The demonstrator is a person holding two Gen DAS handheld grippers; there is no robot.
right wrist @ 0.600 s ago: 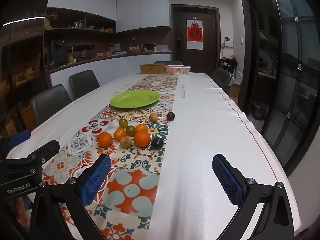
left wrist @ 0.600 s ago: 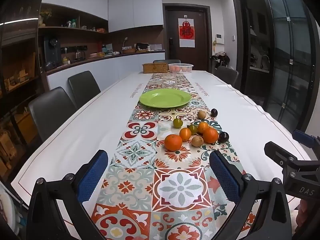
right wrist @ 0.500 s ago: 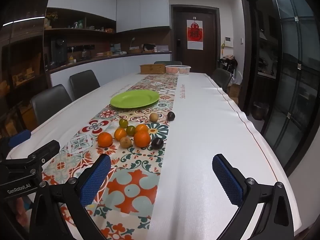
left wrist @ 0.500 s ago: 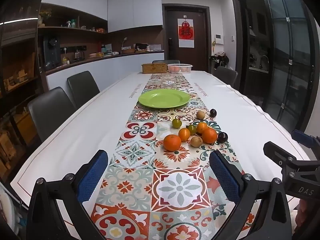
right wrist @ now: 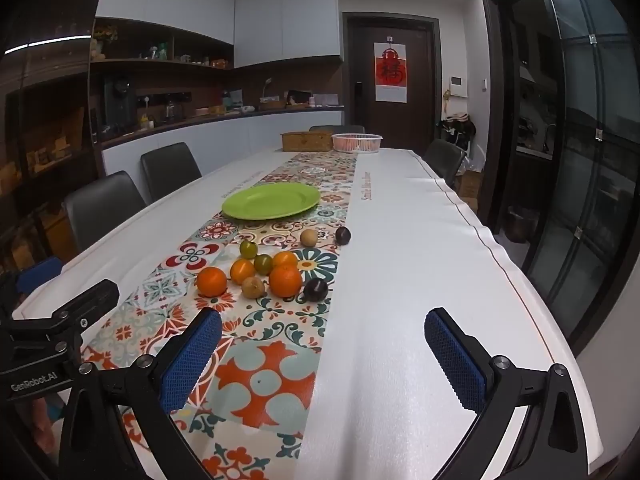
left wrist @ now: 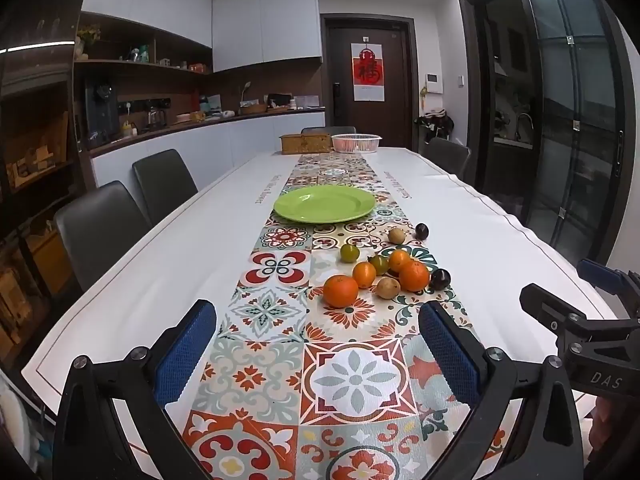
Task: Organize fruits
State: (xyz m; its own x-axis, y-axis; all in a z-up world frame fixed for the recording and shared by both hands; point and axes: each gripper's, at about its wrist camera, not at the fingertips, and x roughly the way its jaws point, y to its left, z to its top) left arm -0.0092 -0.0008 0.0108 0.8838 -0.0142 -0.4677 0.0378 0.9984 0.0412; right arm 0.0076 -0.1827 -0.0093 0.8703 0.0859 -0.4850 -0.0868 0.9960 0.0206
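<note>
A dining room's long worktop (left wrist: 500,240): both hand-held grippers, left (left wrist: 318,354) and right (right wrist: 322,360), hover wide open and empty. Fruits (left wrist: 384,272) lie ahead, plate (left wrist: 325,204) beyond. Best taken one at a time, nearest orange (left wrist: 340,290) first, pads closing gently.

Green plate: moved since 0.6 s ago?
No. The green plate sits on the same runner tiles, beyond the fruit; slight image drift is camera motion.

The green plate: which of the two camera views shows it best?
The left wrist view: the green plate sits near the picture's centre, whole and empty. The right wrist view shows it whole too, but off to the left.
</note>
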